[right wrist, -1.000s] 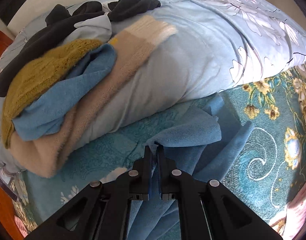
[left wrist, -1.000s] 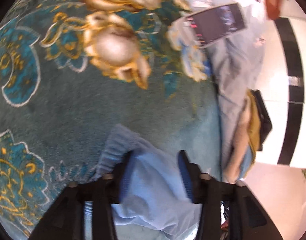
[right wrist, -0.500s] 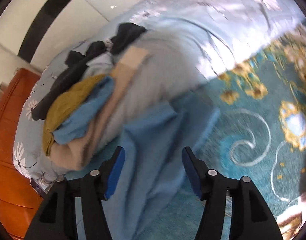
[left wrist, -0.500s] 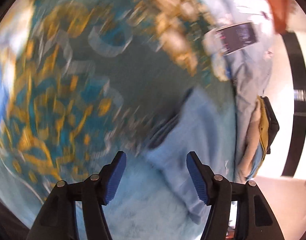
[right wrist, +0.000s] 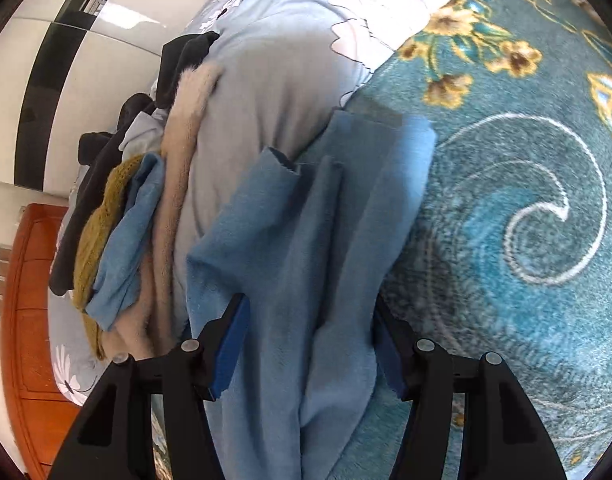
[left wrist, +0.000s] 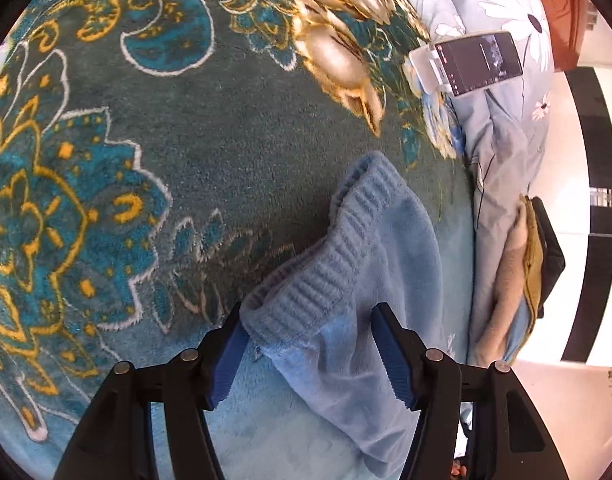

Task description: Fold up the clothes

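Grippers left (left wrist: 310, 350) / right (right wrist: 310, 350): both wide | released blue garment (right wrist: 306, 220) since earlier

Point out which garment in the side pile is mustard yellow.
The knitted one, wedged between the black garment and a folded blue one; only it is yellow.

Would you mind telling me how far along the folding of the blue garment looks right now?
Done: the light blue garment lies lengthwise on the patterned blanket, one side seemingly folded over. In hand: nothing; the left gripper is open around the ribbed waistband, and the right gripper is open around the other end. Left: further folds, then the piled clothes.
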